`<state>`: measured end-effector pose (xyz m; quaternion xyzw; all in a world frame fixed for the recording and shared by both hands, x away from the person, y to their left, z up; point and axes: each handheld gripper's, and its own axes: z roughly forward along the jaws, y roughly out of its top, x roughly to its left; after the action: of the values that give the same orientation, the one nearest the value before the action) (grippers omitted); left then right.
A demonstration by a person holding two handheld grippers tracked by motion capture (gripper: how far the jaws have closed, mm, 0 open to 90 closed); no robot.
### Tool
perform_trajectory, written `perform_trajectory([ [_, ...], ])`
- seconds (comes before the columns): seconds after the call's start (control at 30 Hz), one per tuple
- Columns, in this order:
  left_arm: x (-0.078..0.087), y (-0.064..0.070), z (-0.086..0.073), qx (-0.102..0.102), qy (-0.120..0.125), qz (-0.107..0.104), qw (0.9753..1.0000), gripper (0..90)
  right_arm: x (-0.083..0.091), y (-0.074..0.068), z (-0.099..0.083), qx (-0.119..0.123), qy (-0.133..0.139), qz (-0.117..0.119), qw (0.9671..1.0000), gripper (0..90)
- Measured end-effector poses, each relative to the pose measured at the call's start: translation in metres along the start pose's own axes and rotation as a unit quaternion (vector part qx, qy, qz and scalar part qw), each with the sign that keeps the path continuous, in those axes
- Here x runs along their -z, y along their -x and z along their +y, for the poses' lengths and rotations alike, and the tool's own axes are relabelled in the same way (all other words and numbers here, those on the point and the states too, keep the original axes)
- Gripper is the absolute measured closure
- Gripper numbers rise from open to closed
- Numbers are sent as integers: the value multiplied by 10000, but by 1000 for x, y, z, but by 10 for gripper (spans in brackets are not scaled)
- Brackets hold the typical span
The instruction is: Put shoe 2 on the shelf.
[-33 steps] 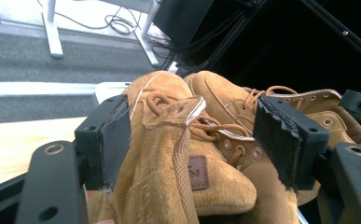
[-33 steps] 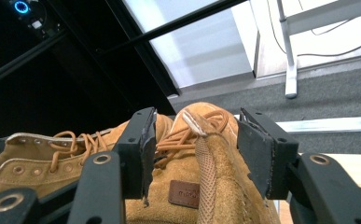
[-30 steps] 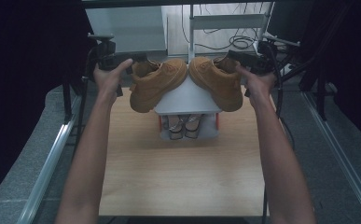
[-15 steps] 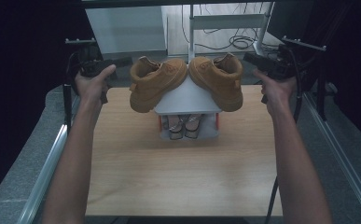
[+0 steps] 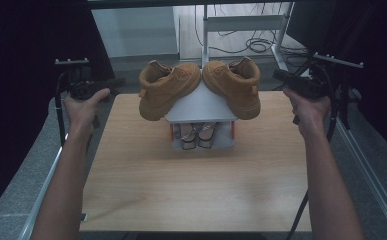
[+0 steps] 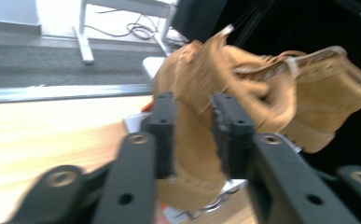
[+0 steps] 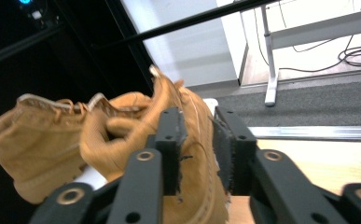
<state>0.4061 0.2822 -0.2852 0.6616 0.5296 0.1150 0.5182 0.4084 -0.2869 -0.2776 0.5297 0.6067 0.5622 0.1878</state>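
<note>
- Pale wooden table (image 5: 181, 190) in the high view carries a grey shoe stand (image 5: 201, 107) topped by 2 tan suede boots (image 5: 168, 87); the left gripper (image 5: 112, 82) and right gripper (image 5: 280, 75) flank them, well apart.
- Left gripper view: jaws spread, empty, boots beyond.
- Right gripper view: jaws parted, gripping nothing.

This looks like a lab or recording studio rather than a home. A bare wooden table (image 5: 191, 185) stands inside a metal frame (image 5: 41, 195) with black curtains (image 5: 26, 60) hung along both sides. Beyond its far edge lie grey carpet, loose cables (image 5: 253, 45) on the floor and the legs of a white desk (image 5: 246, 22).
</note>
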Motion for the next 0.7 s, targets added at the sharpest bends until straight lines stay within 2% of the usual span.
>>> perform_trajectory([
  [0.13, -6, -10, -11, 90, -83, -29, 9999, 846, -1, 9, -10, 20, -81, -63, 9999, 817],
  [0.27, -13, -18, -19, 96, -184, -48, 9998, 889, -5, 18, -19, 19, -154, -103, 9998, 884],
  [0.43, -21, -25, -28, 141, -283, -49, 9995, 898, -16, 29, -34, -20, -349, -82, 9994, 892],
  [0.7, -32, -30, -39, 197, -394, 38, 9990, 900, -23, 35, -47, -16, -432, -82, 9990, 893],
])
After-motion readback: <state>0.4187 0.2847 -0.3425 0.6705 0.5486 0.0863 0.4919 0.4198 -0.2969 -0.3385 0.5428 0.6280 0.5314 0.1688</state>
